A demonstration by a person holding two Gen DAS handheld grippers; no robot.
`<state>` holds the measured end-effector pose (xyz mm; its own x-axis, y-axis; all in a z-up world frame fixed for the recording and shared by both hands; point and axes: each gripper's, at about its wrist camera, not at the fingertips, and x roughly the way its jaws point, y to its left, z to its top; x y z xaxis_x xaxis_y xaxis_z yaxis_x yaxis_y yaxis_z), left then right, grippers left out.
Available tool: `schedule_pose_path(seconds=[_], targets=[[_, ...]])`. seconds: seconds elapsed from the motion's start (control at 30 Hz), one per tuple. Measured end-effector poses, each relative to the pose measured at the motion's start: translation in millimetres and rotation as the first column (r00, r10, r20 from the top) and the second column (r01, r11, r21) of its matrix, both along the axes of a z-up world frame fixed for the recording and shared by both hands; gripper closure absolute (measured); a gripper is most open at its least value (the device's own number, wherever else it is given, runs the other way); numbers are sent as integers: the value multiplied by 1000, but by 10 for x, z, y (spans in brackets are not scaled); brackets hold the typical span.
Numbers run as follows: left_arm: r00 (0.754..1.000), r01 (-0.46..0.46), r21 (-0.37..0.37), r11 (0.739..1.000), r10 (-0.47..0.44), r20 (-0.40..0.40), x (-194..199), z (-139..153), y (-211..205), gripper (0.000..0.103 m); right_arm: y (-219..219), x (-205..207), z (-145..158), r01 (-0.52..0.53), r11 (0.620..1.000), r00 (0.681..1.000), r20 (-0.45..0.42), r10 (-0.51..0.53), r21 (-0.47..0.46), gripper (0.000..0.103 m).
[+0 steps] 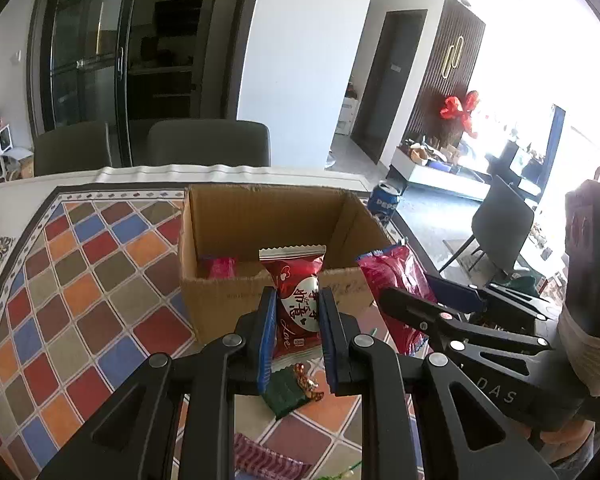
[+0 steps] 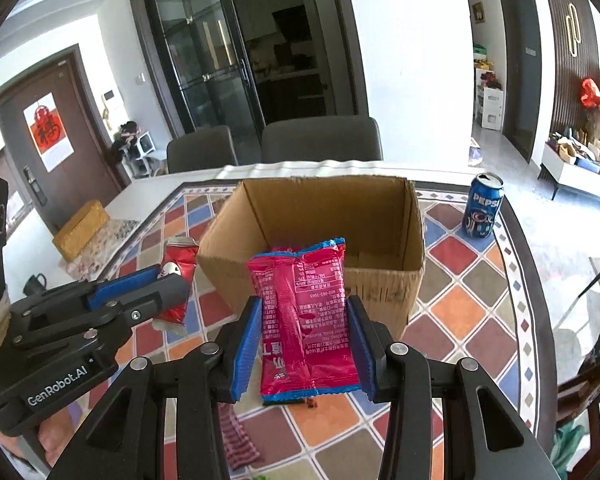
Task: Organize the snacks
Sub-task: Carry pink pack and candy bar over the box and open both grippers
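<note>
Cardboard box (image 2: 316,240): open-topped, mid-table on the checked cloth (image 1: 80,280), pink packet inside.
Left gripper (image 1: 298,312): clamps red snack packet (image 1: 296,292) before box's near wall.
Right gripper (image 2: 304,336): pinches pink snack packet (image 2: 304,312).
Nearby: Pepsi can (image 2: 482,210) toward the table's far right edge; green wrapper (image 1: 292,392), striped wrapper (image 1: 260,460) at near edge.

Red snack packet (image 1: 298,300) with white heart, silver serrated top. Magenta packet (image 2: 306,320), blue edge, white print. Brown cardboard box (image 2: 380,280). Counter cloth (image 2: 460,300): diamond tiles of red, orange, blue, brown. Blue Pepsi can (image 2: 483,210). Blue-padded black jaws.
</note>
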<state>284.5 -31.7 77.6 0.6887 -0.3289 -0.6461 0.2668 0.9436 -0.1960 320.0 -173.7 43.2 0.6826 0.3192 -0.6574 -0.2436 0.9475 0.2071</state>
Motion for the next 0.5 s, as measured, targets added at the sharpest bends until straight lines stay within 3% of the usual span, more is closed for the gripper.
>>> schedule_pose_path(seconds=[0.5], targets=[[1000,-21,3,1000,21,-3,491,60,93,82,56,477,142,16,1000,1000,17,-16,13,60]])
